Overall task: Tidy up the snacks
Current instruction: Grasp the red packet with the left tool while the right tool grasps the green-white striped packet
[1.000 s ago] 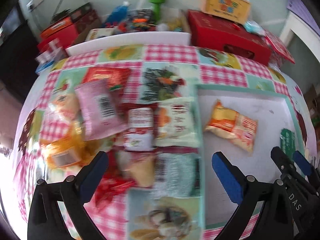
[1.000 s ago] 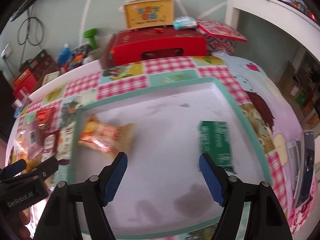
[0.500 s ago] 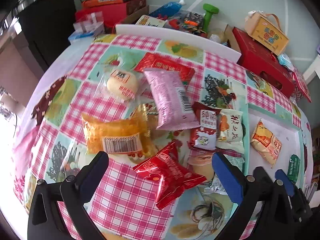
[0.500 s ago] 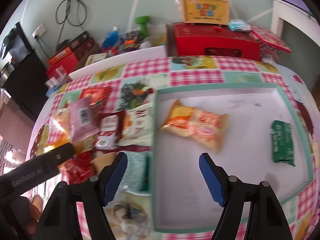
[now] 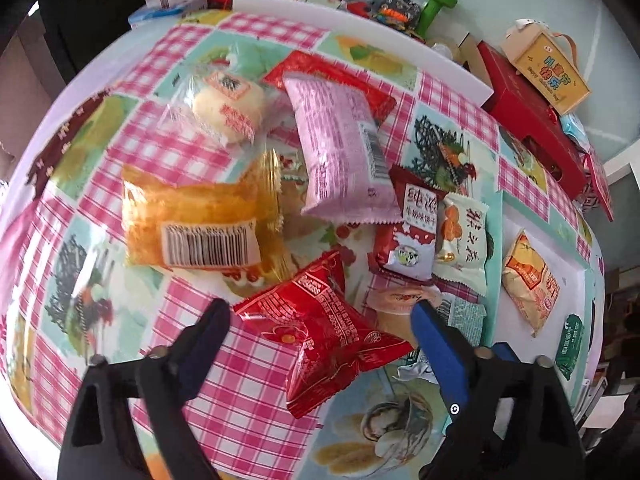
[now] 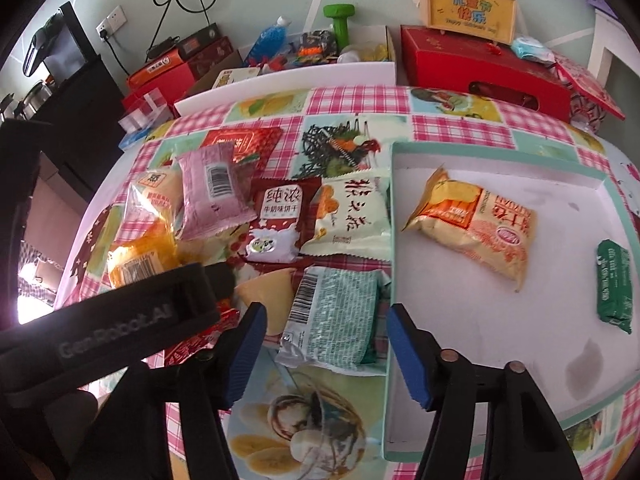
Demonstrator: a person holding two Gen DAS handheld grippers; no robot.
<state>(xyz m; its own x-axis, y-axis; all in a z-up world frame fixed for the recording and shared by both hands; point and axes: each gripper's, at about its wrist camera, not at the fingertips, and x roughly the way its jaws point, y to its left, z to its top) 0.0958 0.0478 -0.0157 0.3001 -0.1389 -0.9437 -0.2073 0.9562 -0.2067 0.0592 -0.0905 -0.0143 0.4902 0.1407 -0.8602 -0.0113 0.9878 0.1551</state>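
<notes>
Several snack packs lie on the checked tablecloth. My left gripper (image 5: 320, 322) is open, its fingers either side of a red foil pack (image 5: 320, 340), not closed on it. Beyond lie an orange pack (image 5: 192, 224), a pink pack (image 5: 340, 152) and a bun (image 5: 230, 106). My right gripper (image 6: 324, 346) is open over a pale green pack (image 6: 332, 316) beside the tray. The white tray with a teal rim (image 6: 480, 320) holds a yellow-orange pack (image 6: 476, 224) and a dark green pack (image 6: 614, 284).
Red gift boxes (image 6: 484, 64), a yellow carton (image 6: 468, 4), a green dumbbell (image 6: 340, 20) and other clutter stand behind the table. A white board (image 6: 288, 80) edges the far side. The left gripper body (image 6: 112, 320) crosses the right wrist view's lower left.
Both grippers have swung left from the tray to the snack pile. The left one has closed in around the red foil pack; the right one now hovers over the pale green pack.
</notes>
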